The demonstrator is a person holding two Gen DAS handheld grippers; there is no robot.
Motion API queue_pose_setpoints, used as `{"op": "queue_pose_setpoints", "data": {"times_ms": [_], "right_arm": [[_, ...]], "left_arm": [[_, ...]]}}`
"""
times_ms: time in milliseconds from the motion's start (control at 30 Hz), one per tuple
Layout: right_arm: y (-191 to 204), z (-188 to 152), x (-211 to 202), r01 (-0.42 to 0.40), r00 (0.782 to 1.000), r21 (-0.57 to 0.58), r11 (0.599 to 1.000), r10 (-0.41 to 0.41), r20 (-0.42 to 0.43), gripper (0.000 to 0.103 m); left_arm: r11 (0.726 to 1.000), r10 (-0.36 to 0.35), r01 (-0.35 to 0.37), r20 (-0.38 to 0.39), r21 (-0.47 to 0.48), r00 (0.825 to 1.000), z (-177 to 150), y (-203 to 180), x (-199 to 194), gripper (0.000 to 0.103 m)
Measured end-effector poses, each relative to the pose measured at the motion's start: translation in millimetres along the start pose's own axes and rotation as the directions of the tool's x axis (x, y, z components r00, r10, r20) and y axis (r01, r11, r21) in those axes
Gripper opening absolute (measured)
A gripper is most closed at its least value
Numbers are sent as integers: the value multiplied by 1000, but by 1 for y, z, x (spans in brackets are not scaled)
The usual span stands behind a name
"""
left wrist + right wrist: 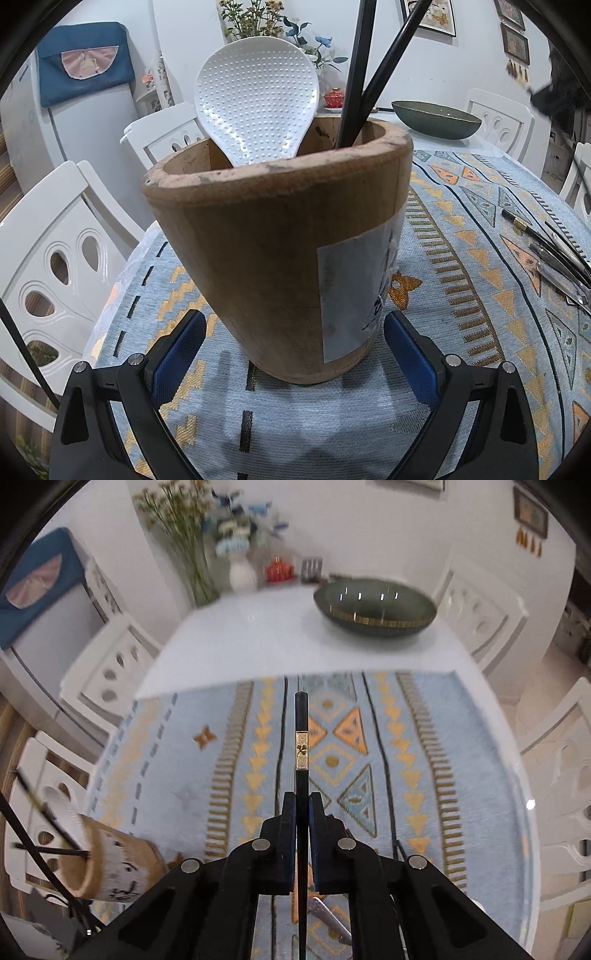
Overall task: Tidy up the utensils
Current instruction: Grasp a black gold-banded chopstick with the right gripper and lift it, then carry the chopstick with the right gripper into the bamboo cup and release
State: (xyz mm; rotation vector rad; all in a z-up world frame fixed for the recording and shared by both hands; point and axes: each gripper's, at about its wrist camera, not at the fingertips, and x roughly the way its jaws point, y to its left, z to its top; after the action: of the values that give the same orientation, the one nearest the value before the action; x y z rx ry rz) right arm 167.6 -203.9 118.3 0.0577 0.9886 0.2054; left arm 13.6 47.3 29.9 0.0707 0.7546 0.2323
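While the right tool (302, 805) is clamped shut on a black chopstick (301, 738), the stick projects straight ahead of its fingers above the patterned tabletop (461, 760). Left tool (295, 347) stands wide open and grips nothing; the wooden holder (258, 236) sits just ahead between its blue pads (177, 354), containing a white rice paddle (258, 103) and black chopsticks (354, 74). Loose utensils (554, 251) lie far right.

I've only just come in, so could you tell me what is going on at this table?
A person is sorting utensils into a wooden holder with two handheld grippers. The right gripper is shut on a black chopstick, held above the cloth. The left gripper is open around the holder's base. A white paddle and two black sticks already stand inside; more utensils lie on the cloth.
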Motion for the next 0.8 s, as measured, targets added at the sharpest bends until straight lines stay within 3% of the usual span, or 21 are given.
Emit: {"op": "queue_pose_setpoints", "data": {"times_ms": [167,267,333,500,600,667,800], "right_arm": [[13,5,-47,-20,994,2,1000,20,109,6],[31,17,-81,-62,979,-27,998,66,193,6],[48,24,-107,-107,958,-55,993,118,263,6],[102,35,-152,-271,869,-124,955,298,395,6],[129,35,-156,-305,833,-142,942,336,440,6],[150,35,-145,-305,835,-135,943,333,438,6],[179,37,-114,-272,860,-134,953,303,411,6]], "left_arm": [[1000,0,0,4,-2,1000,0,0,-1,97],[1000,0,0,3,-1,1000,1,-1,-2,97],[1000,0,0,4,2,1000,1,-2,-2,97],[1000,-1,1,2,2,1000,2,-3,-2,97],[1000,-1,1,2,2,1000,2,-3,-2,97],[1000,-2,2,1,-2,1000,2,-3,-2,97],[1000,-3,3,-2,-3,1000,2,-3,-1,97]]}}
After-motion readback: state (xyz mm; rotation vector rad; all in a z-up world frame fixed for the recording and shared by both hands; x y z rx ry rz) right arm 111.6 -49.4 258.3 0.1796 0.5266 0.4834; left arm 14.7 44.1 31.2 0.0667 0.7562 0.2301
